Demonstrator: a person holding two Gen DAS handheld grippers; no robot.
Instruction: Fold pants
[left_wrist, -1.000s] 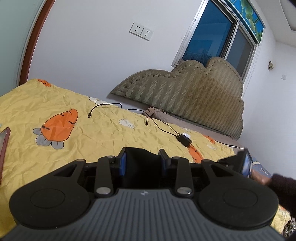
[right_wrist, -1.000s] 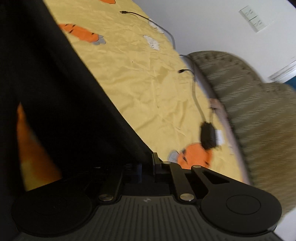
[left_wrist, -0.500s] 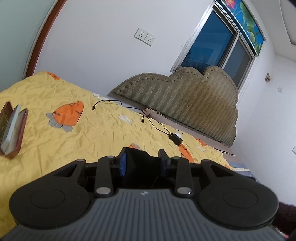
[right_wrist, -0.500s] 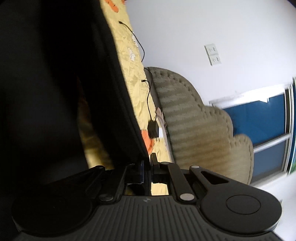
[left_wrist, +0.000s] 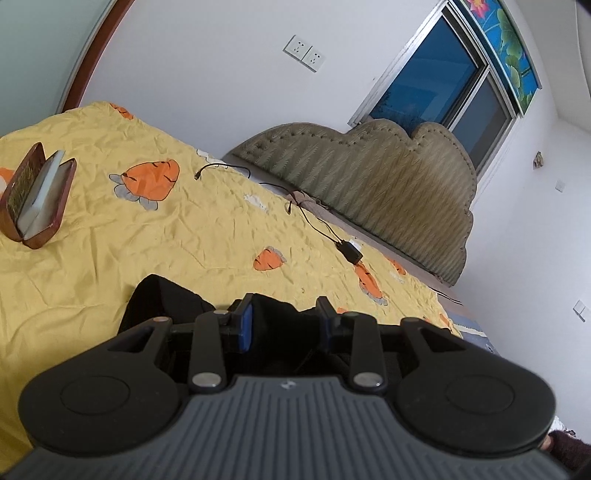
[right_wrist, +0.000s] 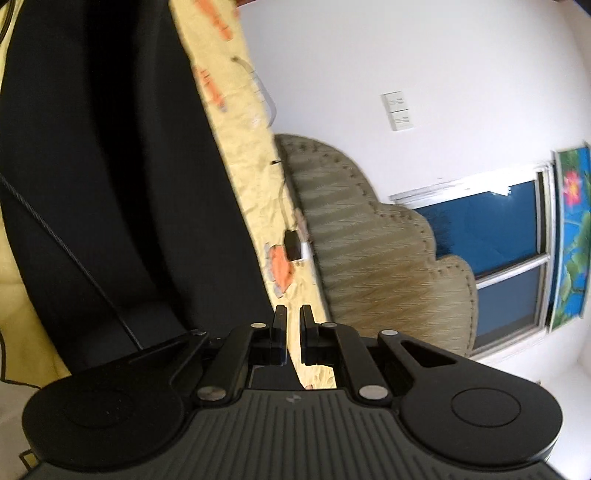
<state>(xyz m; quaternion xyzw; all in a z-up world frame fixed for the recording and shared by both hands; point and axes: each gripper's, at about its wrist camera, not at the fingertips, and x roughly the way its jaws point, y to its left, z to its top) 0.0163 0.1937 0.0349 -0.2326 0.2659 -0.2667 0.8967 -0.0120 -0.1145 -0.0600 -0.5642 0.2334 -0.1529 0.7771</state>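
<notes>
The black pants (left_wrist: 162, 299) lie on the yellow carrot-print bedsheet (left_wrist: 110, 229). My left gripper (left_wrist: 284, 317) is open, its blue-padded fingers (left_wrist: 245, 321) standing apart over dark pants fabric between them. In the right wrist view the pants (right_wrist: 110, 184) fill the left half, close to the camera. My right gripper (right_wrist: 293, 325) stands slightly open with a narrow gap; only the yellow sheet shows between the jaws, and the pants edge lies just left of the left finger (right_wrist: 279, 325).
An open brown glasses case (left_wrist: 37, 199) stands on the sheet at left. A black charger with cables (left_wrist: 349, 251) lies near the padded headboard (left_wrist: 369, 192). The charger also shows in the right wrist view (right_wrist: 293, 245). A wall and window are behind.
The right gripper, shut on the pants edge before, has opened a little and the fabric is out of it. The left gripper tilted down; pants and glasses case came into view.
</notes>
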